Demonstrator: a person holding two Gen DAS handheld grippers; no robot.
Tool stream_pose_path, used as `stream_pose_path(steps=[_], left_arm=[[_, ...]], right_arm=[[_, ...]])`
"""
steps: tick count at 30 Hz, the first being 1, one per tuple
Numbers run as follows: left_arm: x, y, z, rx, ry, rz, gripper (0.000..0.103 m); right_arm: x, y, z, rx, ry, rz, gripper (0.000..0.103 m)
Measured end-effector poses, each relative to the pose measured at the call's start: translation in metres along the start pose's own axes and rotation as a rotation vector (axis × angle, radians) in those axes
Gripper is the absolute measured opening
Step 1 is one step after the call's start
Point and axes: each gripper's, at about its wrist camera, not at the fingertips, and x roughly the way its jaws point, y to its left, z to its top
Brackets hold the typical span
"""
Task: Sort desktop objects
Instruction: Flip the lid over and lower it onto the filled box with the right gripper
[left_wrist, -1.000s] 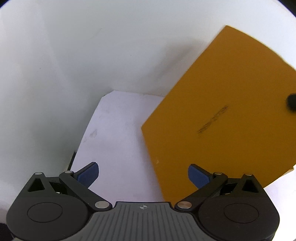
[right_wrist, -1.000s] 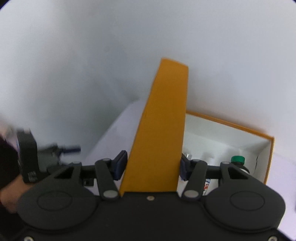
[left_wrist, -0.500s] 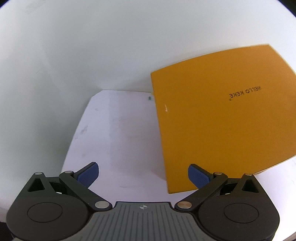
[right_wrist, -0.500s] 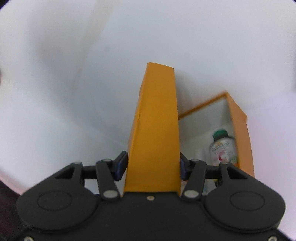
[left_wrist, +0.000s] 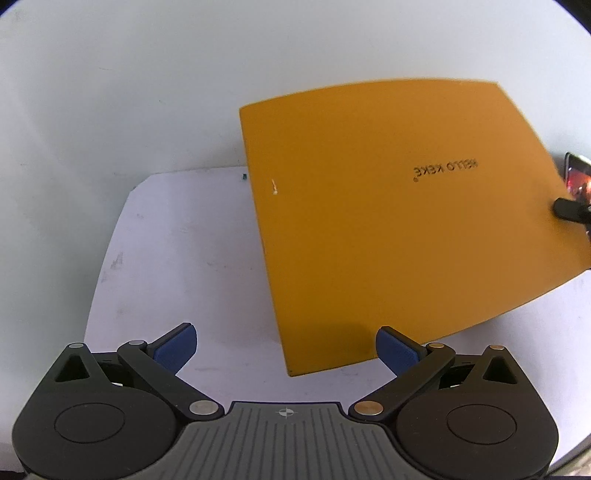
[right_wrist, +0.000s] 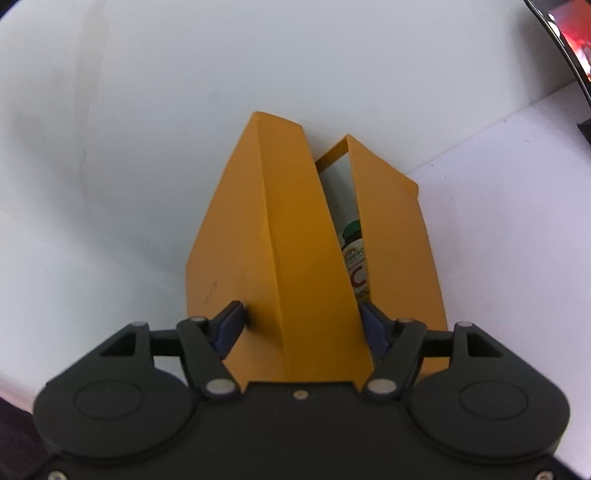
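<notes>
Lid (right_wrist: 295, 258) lowered almost flat over box (right_wrist: 399, 240); right gripper (right_wrist: 301, 321) fingers have just been spreading, lid between them; left gripper (left_wrist: 286, 345) fingers wide, empty.

Wall: plain white (left_wrist: 184, 74), unmarked, filling the upper part of both wrist views.
Table: white top (left_wrist: 177, 251), its far edge meeting the wall; a few faint grey smudges near its left edge.
Light: even, soft, with weak shadows.
Screen: dark-framed, glowing red (right_wrist: 569, 33), at the table's far right corner.
</notes>
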Motion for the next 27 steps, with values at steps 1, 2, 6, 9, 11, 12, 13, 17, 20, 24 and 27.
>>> stream_pose_path(steps=[1, 2, 6, 9, 11, 12, 13, 17, 20, 24, 27], left_arm=[[0.0, 0.0, 0.0, -0.004, -0.004, -0.005, 0.103], [0.003, 0.003, 0.001, -0.012, -0.007, -0.019, 0.103], [0.003, 0.005, 0.001, -0.013, 0.009, -0.028, 0.103], [0.003, 0.004, -0.001, 0.014, 0.006, -0.048, 0.103], [0.007, 0.003, -0.003, 0.024, 0.013, -0.057, 0.103], [0.01, 0.003, -0.004, 0.032, 0.019, -0.063, 0.103], [0.012, 0.004, -0.004, 0.031, 0.016, -0.069, 0.103], [0.015, 0.004, -0.003, 0.037, 0.013, -0.095, 0.103], [0.012, 0.004, -0.005, 0.057, 0.005, -0.114, 0.103], [0.007, 0.006, -0.018, 0.077, 0.014, -0.146, 0.103], [0.01, 0.008, -0.026, 0.099, 0.02, -0.144, 0.103]], right_arm=[[0.0, 0.002, 0.001, -0.002, 0.0, -0.007, 0.067], [0.0, 0.005, 0.002, -0.01, 0.0, -0.019, 0.067], [0.008, 0.013, 0.003, -0.104, -0.006, -0.112, 0.063], [0.002, 0.023, 0.006, -0.174, -0.015, -0.196, 0.06], [0.004, 0.028, 0.008, -0.222, 0.009, -0.249, 0.06], [0.007, 0.031, 0.008, -0.26, 0.031, -0.278, 0.059], [0.009, 0.032, 0.008, -0.276, 0.043, -0.288, 0.053], [0.017, 0.038, 0.004, -0.311, 0.077, -0.305, 0.05], [0.006, 0.052, -0.004, -0.369, 0.069, -0.295, 0.051], [-0.015, 0.084, -0.028, -0.595, 0.162, -0.306, 0.069], [-0.012, 0.093, -0.048, -0.765, 0.231, -0.328, 0.072]])
